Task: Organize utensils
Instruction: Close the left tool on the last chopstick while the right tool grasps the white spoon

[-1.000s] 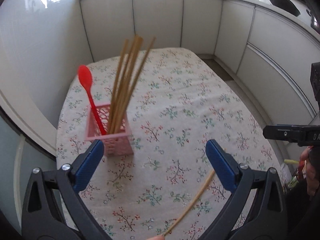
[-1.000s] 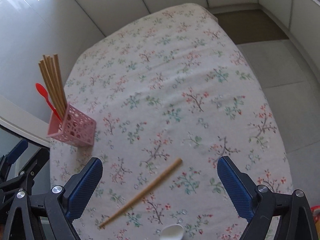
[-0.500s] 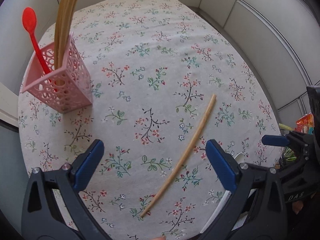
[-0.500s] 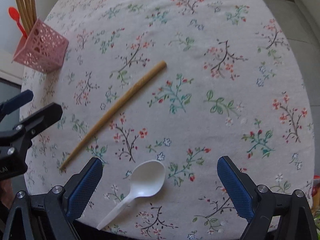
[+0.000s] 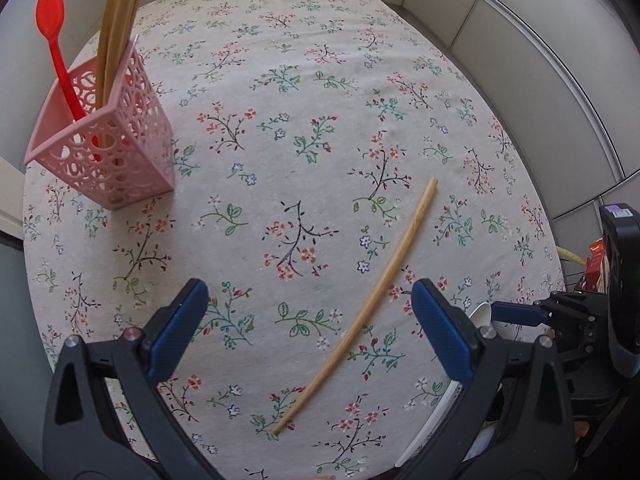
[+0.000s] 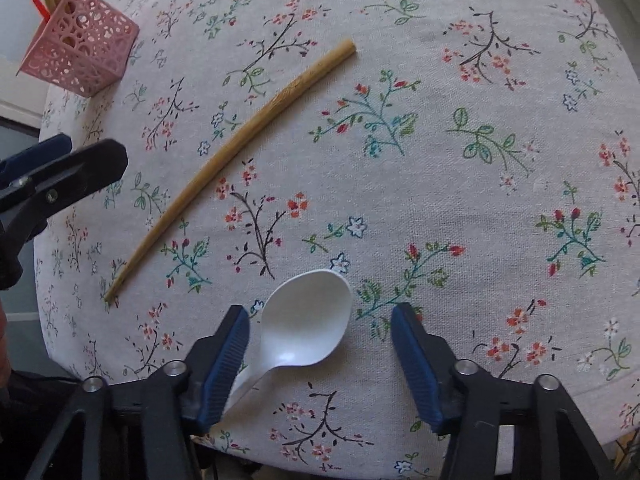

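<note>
Purple label [image 5: 618,212] — text illegible

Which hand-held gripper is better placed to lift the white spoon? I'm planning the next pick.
Right. The right hand-held gripper already has the white spoon between its closing jaws; the left hand-held gripper hovers near the loose chopstick.

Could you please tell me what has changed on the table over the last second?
Both grippers tipped down toward the tablecloth. The right gripper came over the white spoon and its jaws are closing around the bowl, not yet gripping. The left gripper stayed open. The loose chopstick and pink holder stayed put.
</note>
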`<state>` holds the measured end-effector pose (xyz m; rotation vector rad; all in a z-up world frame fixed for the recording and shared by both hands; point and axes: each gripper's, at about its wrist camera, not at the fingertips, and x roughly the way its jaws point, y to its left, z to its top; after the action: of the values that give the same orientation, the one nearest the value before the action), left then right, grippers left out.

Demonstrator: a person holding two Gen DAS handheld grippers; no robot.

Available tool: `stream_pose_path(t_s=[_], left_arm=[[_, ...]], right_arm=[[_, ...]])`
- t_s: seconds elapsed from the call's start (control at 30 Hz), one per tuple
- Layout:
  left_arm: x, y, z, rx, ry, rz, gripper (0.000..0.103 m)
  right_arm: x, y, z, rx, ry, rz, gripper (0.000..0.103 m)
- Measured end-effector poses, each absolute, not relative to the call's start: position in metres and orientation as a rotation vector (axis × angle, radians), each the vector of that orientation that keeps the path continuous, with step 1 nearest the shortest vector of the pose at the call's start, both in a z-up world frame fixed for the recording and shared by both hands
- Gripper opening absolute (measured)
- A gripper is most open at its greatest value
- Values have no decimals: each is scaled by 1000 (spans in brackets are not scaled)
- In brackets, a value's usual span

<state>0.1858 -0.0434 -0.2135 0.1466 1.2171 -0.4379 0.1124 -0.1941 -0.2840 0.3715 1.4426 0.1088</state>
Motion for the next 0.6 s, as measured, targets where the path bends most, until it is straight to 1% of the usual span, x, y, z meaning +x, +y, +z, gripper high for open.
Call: stream_pose_path(t_s=[0.03,0.13,0.2,0.27,0.33,0.53,0.6], left_arm=[[186,-44,-214,148,1218,-436,101],[189,-45,-216,144,1214,-429,101],[191,-46,-216,132,1211,-427,101],[193,-49,-216,122,1210,-432,101],[196,-54,-217,115,1211,-442,101],[200,-83,-221,130,1217,-498,91],[200,-95,-223,149,1215,-522,82]], right_arm=[[113,-195,-284,371,1440,110,54],[115,-194,-283,346,1434,125,39],[116,-193,-284,332,1434,131,21],[118,-196,-286,354,1440,147,9],[119,-201,-287,374,1431,146,7],[125,-226,-271,390,1356,89,6],[127,-235,-266,383,1329,58,6]])
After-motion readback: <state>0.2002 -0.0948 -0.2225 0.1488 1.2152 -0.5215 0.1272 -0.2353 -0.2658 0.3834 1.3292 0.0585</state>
